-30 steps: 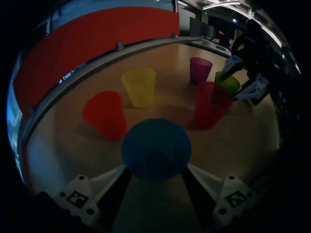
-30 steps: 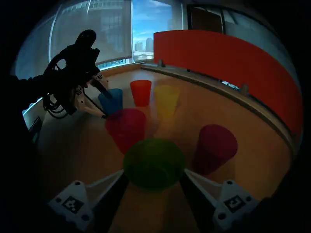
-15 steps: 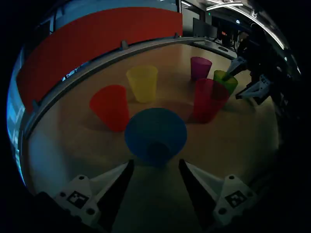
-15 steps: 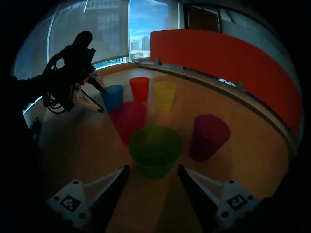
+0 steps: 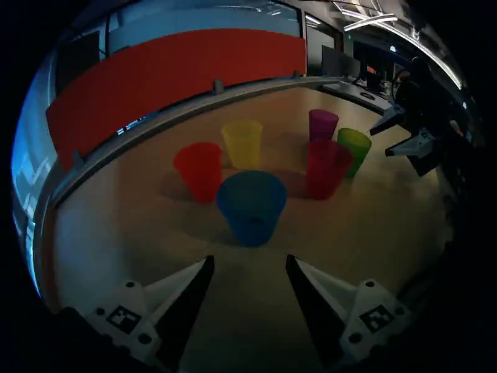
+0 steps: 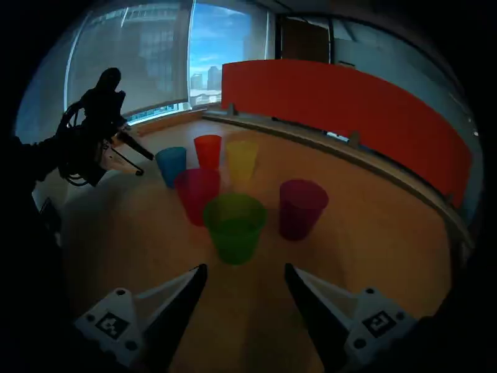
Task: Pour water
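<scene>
The left gripper (image 5: 248, 257) faces the blue cup (image 5: 251, 208), and the right gripper (image 6: 244, 266) faces the green cup (image 6: 235, 227). All 4 fingers are spread and empty, maybe ready to grab.

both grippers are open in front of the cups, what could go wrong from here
The translucent green plastic cup stands close beside the crimson plastic cup; the open right gripper closing on it could bump that neighbour.
The blue plastic cup ahead of the open left gripper looks light; an off-centre grip may tip it and spill whatever it holds.
</scene>
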`<state>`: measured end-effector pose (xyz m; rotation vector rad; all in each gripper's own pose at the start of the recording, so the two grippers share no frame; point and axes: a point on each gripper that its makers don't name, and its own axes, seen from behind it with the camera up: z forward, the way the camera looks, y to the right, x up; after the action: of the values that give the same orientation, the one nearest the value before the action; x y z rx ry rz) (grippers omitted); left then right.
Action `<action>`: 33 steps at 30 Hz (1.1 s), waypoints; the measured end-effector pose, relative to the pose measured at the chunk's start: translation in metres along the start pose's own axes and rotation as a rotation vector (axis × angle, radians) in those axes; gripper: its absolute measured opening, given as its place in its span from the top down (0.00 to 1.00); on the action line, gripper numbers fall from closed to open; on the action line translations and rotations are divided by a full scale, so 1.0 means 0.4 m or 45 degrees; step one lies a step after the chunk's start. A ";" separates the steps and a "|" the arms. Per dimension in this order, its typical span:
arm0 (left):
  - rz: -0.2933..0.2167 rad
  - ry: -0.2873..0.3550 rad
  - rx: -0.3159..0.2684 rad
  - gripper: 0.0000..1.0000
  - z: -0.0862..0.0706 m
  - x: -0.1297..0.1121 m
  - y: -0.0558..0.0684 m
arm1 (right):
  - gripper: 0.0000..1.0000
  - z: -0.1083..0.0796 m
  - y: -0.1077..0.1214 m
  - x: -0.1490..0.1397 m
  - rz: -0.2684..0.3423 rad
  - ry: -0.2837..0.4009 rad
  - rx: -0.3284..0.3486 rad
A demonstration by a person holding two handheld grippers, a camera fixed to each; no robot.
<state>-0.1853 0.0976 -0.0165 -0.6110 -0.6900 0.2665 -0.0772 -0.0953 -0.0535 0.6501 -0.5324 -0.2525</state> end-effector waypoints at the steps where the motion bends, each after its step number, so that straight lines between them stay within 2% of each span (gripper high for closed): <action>1: -0.003 0.016 0.010 0.15 -0.010 0.002 0.001 | 0.04 -0.006 0.004 0.004 0.008 0.012 -0.014; 3: -0.012 0.051 0.033 0.15 -0.030 0.008 0.002 | 0.04 -0.020 0.012 0.012 0.024 0.039 -0.045; 9: -0.068 0.174 0.146 0.15 -0.074 0.020 -0.022 | 0.04 -0.049 0.049 0.044 0.074 0.144 -0.158; 12: -0.102 0.227 0.202 0.15 -0.092 0.021 -0.039 | 0.04 -0.061 0.069 0.053 0.092 0.185 -0.214; 18: -0.162 0.374 0.357 0.15 -0.146 0.040 -0.098 | 0.04 -0.080 0.114 0.081 0.117 0.278 -0.345; 27: -0.255 0.560 0.529 0.15 -0.220 0.051 -0.149 | 0.04 -0.104 0.156 0.131 0.168 0.444 -0.484; 33: -0.326 0.676 0.614 0.15 -0.268 0.058 -0.169 | 0.04 -0.130 0.181 0.157 0.176 0.530 -0.592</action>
<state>-0.0945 0.0070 -0.0285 -0.1119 -0.1700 0.0203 0.0079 -0.0371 -0.0177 0.1993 -0.1061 -0.0979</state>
